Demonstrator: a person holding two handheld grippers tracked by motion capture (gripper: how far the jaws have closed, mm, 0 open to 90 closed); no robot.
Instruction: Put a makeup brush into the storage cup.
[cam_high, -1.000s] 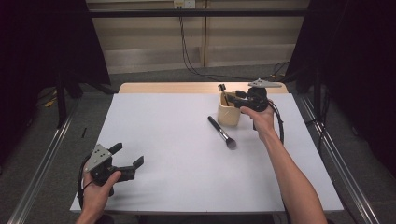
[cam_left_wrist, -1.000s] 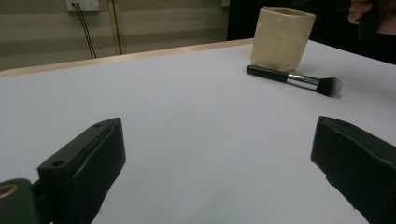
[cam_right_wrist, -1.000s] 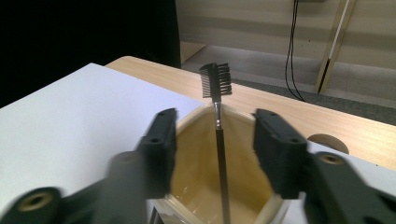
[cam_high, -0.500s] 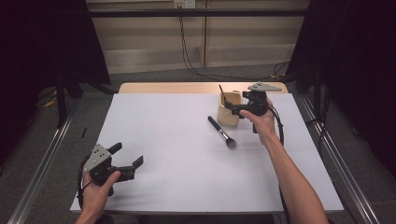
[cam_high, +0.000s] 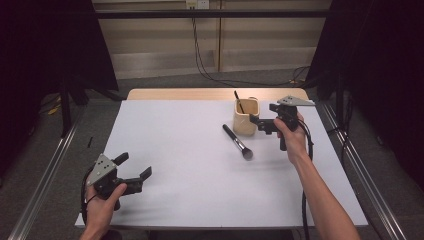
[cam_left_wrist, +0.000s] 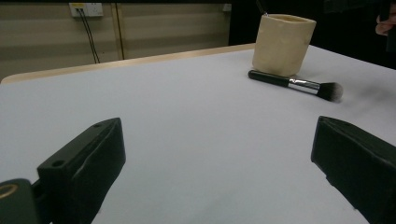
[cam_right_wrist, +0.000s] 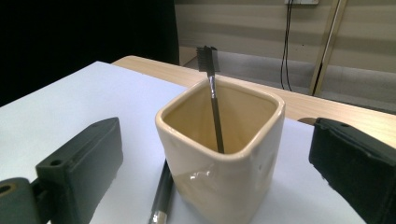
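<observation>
- Since a second ago, the right gripper (cam_high: 262, 124) has drawn back from the cream ceramic cup (cam_high: 245, 117) toward the table's right side, and its jaws have just been opening; they now stand wide with nothing pressed between them, the cup framed just ahead of them in the right gripper view.
- Inside that cup, a thin brow brush (cam_right_wrist: 212, 93) leans upright against the rim, bristle head up, so that piece looks delivered and let go.
- Still to be handled, by my reading, is the black-handled makeup brush (cam_high: 238, 142), which lies flat on the white table (cam_high: 175, 150) just in front of the cup, its handle end near the cup's base and its soft head pointing toward the person.
- Low at the near left corner, the left gripper (cam_high: 135, 170) hovers with its jaws spread wide and empty, well apart from both brushes.
- Room to move is generous: the middle and left of the white surface lie bare, so a sweep toward the lying brush meets nothing.
- Tighter spots are the cup itself, which a careless pass could nudge, and the right edge of the table, near which the right hand works.
</observation>
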